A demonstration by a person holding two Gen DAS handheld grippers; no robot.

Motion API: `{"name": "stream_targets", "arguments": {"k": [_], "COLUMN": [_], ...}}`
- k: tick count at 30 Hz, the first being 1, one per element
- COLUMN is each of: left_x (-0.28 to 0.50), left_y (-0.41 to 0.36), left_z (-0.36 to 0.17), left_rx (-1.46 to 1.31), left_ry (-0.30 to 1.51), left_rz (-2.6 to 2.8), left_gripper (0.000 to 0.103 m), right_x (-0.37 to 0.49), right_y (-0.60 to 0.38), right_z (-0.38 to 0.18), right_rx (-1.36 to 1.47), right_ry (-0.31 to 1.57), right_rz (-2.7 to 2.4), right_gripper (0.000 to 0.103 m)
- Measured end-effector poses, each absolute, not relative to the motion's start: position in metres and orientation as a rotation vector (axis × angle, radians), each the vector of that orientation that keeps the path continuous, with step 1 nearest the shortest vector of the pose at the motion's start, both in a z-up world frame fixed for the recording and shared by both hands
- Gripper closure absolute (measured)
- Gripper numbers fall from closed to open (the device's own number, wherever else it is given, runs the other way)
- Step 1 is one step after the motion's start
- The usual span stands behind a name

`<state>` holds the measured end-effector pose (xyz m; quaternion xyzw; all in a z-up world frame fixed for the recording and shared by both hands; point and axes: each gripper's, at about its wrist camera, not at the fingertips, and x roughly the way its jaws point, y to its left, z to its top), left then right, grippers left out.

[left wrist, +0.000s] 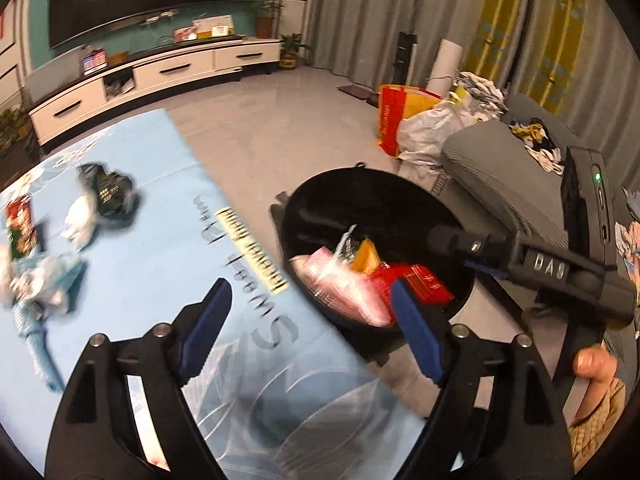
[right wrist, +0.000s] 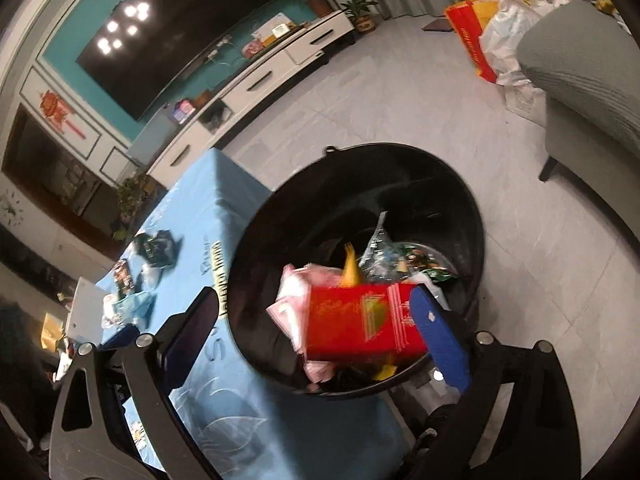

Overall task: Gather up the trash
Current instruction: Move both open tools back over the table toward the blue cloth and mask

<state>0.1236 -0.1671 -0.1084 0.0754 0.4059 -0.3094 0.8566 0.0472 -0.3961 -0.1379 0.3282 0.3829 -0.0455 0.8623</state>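
A: Where's the trash?

B: Mostly in the black bin, centre frame: a red packet on pink wrappers. More wrappers lie on the blue tablecloth, left.

A: And the grippers?

B: Left gripper is spread wide, empty. Right gripper gapes too, over the bin, nothing pinched.

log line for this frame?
left gripper: open, empty | right gripper: open | red packet: over bin | wrappers: left on table
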Motion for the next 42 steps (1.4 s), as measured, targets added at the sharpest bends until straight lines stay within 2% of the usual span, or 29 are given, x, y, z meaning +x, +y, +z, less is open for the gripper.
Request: {"name": "stream_targets", "arguments": {"k": [13,20,42], "left_x": [0.11,0.101,0.135], "left_y": [0.002,0.06,0.101], "left_z": [-0.126,-0.128,-0.136], "left_rx": [-0.047,-0.135,-0.246], "left_ry": [0.946,0.95,0.923], "left_rz": [-0.292,-0.174,-0.198], "left_gripper": [0.019,0.019,0.018], "right_x": [0.059,0.07,0.154], "right_y": [-0.306,-0.253,-0.16], "right_z": [-0.122,-0.119,-0.119], "right_rx": [0.58,0.496,0.442], "right_ry": [0.891,0.953,1.011], "right_rz": [0.11,0.199,0.345], "right_gripper": [0.009,0.009,0.009]}}
